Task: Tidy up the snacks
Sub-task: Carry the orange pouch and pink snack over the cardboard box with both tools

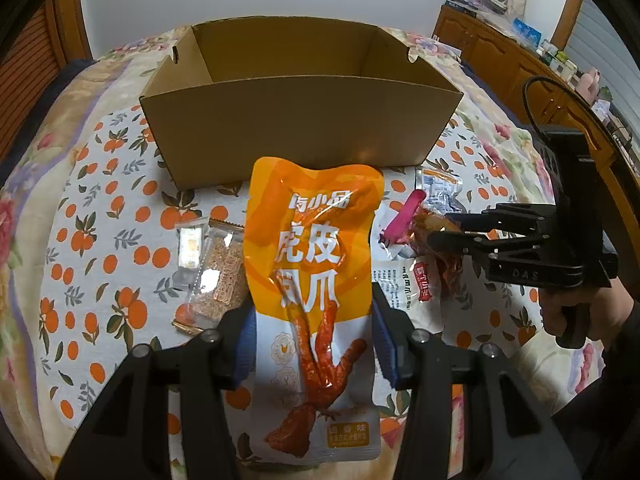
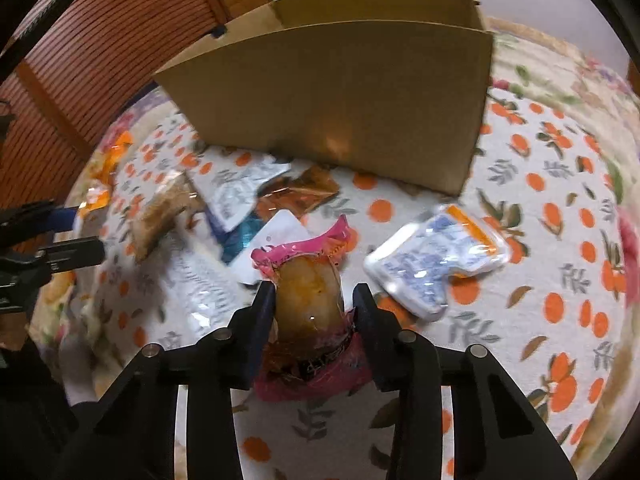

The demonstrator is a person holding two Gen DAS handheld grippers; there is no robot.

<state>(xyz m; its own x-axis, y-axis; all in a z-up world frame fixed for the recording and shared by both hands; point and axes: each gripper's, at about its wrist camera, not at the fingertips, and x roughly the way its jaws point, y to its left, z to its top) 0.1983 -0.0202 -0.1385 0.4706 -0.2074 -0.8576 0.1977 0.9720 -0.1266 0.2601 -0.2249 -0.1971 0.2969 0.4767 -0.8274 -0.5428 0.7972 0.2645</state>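
A: Nearest the lens, an orange chicken-feet packet is clamped between the pads of the left hand-held gripper, raised in front of the cardboard box. A pink-edged snack pouch is pinched by the right hand-held gripper, jaws partly closed around it.

B: How much has been sorted?

A: Little, it would seem — no snack can be seen inside the box, though its floor is hidden by the near wall. Several packets are left scattered on the orange-print cloth: a blue-and-white packet, a grain bar, others.

B: What is unclear?

A: The right view is blurred — the overlapping packets cannot be told apart or counted.
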